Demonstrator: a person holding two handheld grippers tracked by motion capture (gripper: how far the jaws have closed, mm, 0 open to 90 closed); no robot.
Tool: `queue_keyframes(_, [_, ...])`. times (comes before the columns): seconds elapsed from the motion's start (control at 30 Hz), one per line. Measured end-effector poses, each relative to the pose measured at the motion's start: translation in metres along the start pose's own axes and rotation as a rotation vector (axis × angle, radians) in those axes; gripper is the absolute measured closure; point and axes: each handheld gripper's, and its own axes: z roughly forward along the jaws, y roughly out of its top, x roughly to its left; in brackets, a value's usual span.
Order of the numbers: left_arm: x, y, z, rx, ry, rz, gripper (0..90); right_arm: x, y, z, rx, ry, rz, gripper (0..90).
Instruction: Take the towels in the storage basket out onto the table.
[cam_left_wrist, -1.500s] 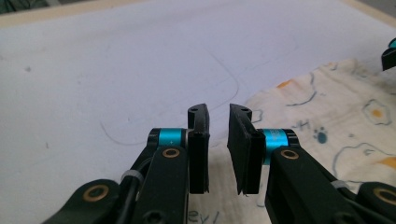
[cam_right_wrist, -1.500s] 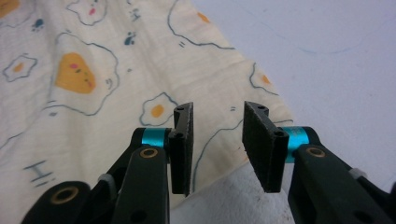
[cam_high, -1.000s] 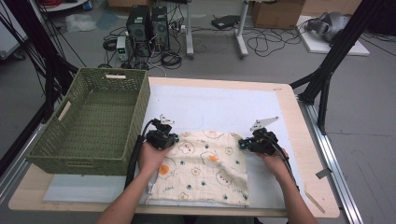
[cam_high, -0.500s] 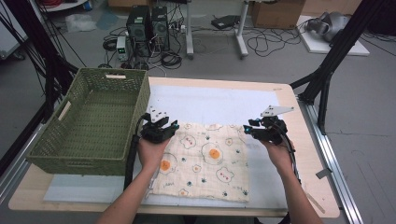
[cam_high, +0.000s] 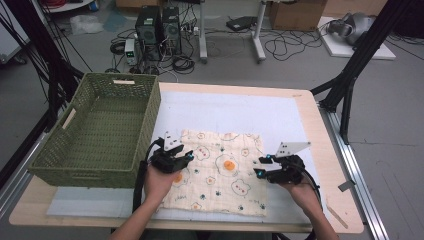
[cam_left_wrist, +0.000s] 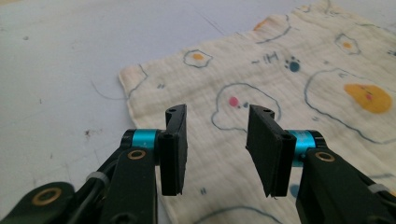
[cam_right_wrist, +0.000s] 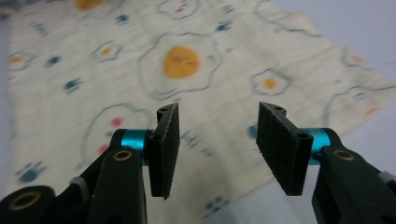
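A cream cloth (cam_high: 220, 175) printed with fried eggs and paw marks lies spread flat on the pale mat (cam_high: 225, 107). My left gripper (cam_high: 186, 153) hovers over the cloth's left edge, open. Its jaws have just been opening, and in the left gripper view (cam_left_wrist: 217, 112) nothing is between them, with the cloth (cam_left_wrist: 327, 70) and its far left corner beneath. My right gripper (cam_high: 258, 167) is at the cloth's right edge, open. Its jaws have also just been opening and stand empty (cam_right_wrist: 217, 109) above the cloth (cam_right_wrist: 187, 60).
A green woven basket (cam_high: 150, 115) stands at the left, its near right corner close to my left gripper. The wooden table edge (cam_high: 330, 165) runs down the right side. Black stand legs, computers and cables are on the floor beyond the table.
Both grippers pushed the cloth's far edge away from the person, opened and let go, then drew back toward the person. The cloth now lies flatter and reaches farther up the mat.
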Motion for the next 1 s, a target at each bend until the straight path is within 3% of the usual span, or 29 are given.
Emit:
queue_keyframes(0.13, [-0.007, -0.016, -0.011, 0.026, -0.026, 0.045, 56.3, 0.016, -0.014, -0.003, 0.017, 0.051, -0.017, 47.1])
queue_keyframes(0.33, [-0.008, -0.034, -0.027, 0.025, -0.054, 0.033, 51.2, 0.034, -0.018, -0.005, 0.032, 0.098, -0.063, 53.4])
queue_keyframes(0.43, [-0.009, -0.038, -0.031, 0.048, -0.078, 0.062, 51.8, 0.038, -0.021, 0.000, 0.076, 0.108, -0.073, 57.3])
queue_keyframes(0.57, [-0.009, -0.044, -0.030, 0.107, -0.145, 0.062, 64.3, 0.037, -0.022, 0.007, 0.110, 0.095, -0.095, 69.1])
queue_keyframes(0.7, [-0.005, -0.048, -0.031, 0.104, -0.149, 0.080, 77.3, 0.033, -0.021, 0.005, 0.125, 0.102, -0.085, 87.6])
queue_keyframes(0.8, [-0.002, -0.049, -0.032, 0.101, -0.166, 0.070, 87.2, 0.032, -0.023, 0.004, 0.121, 0.106, -0.090, 88.6])
queue_keyframes(1.0, [-0.007, -0.050, -0.035, 0.106, -0.189, 0.074, 88.8, 0.032, -0.027, -0.002, 0.117, 0.121, -0.088, 89.1])
